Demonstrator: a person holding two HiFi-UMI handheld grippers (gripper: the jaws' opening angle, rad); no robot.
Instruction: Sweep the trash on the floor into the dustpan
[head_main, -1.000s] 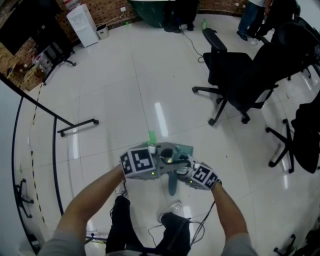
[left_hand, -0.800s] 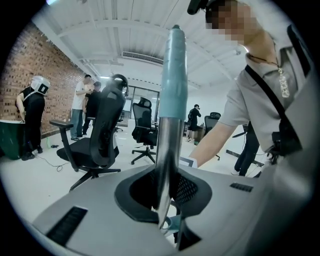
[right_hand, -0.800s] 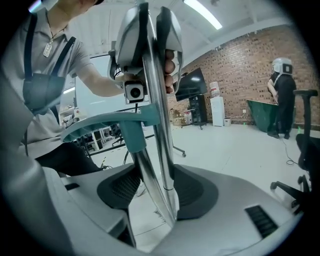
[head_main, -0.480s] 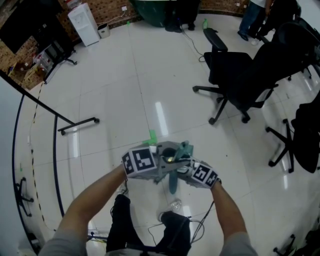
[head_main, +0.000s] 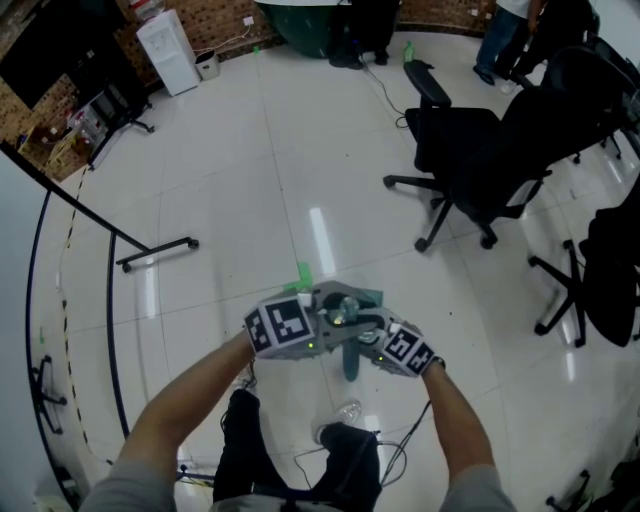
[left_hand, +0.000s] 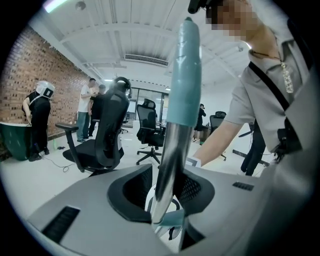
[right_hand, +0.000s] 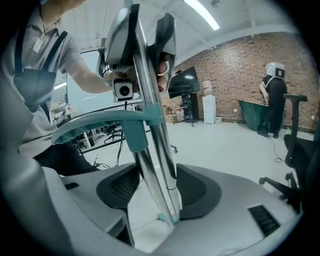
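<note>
In the head view my two grippers meet in front of me over the white floor, around a teal broom-and-dustpan set. My left gripper has the broom's metal pole with a teal grip between its jaws. Those jaws are opening, and a gap shows beside the pole. My right gripper holds two metal poles joined by a teal bracket. Its jaws are opening too, though both pads still touch the poles. A green scrap lies on the floor just beyond the grippers.
Black office chairs stand at the right and the far right. A black stand's foot reaches in from the left. Cables lie by my feet. Several people stand by a brick wall.
Both grippers stay where they were. The teal part between them has settled slightly lower and flatter.
</note>
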